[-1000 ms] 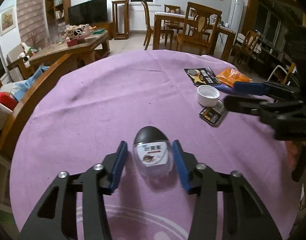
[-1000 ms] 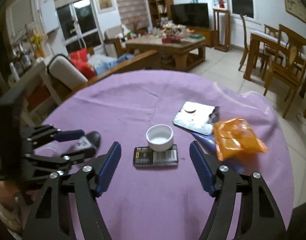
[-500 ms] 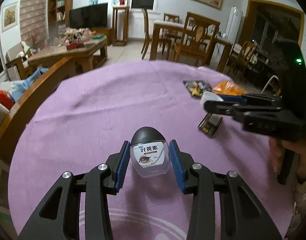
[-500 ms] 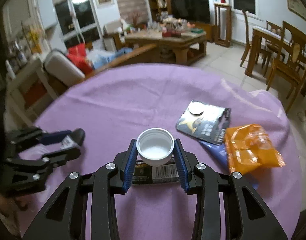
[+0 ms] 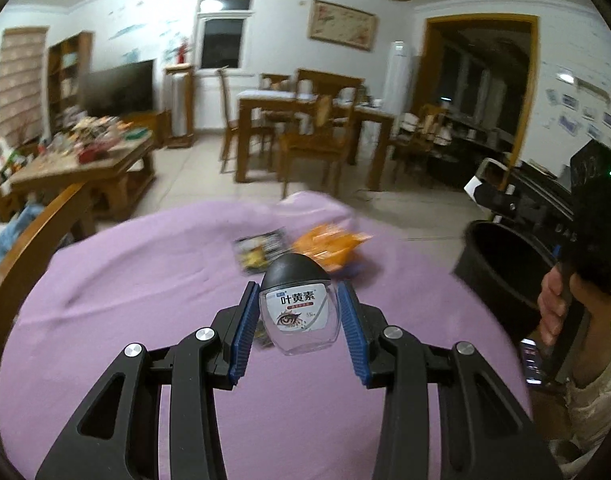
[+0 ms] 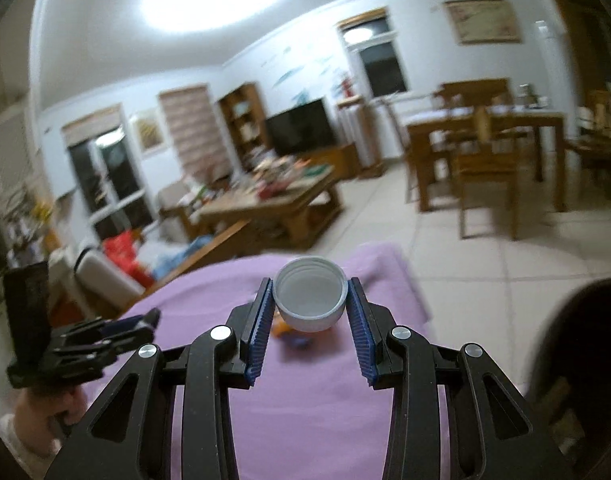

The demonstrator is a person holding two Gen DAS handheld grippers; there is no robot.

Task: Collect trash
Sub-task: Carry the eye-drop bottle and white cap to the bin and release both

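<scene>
The left hand-held gripper (image 5: 299,322) is closed on a small clear plastic eye-drop bottle with a dark domed cap and a white printed label (image 5: 296,312); its blue ribbed pads press both flat sides, and the bottle is carried clear of the purple-covered round worktop (image 5: 145,280), cap pointing away from the camera. The right hand-held gripper (image 6: 310,312) has just been closing, and its pads now clamp a white round plastic bottle cap (image 6: 309,295), open side up, lifted above the cloth. The relation that governs the coming move is the bearing of the black round waste bin (image 5: 505,264): in the left wrist view it stands off the worktop's right edge, mouth upward, and the right hand-held gripper (image 5: 501,200) hangs just above its far rim. In the right wrist view only a dark curved mass at the lower right edge shows, probably that bin. The right hand is judged much nearer the opening; the left must cross the worktop rightward. Farther out on the cloth lie an orange crinkled plastic wrapper (image 5: 329,240) and a black printed foil packet (image 5: 261,246), still to be collected.
</scene>
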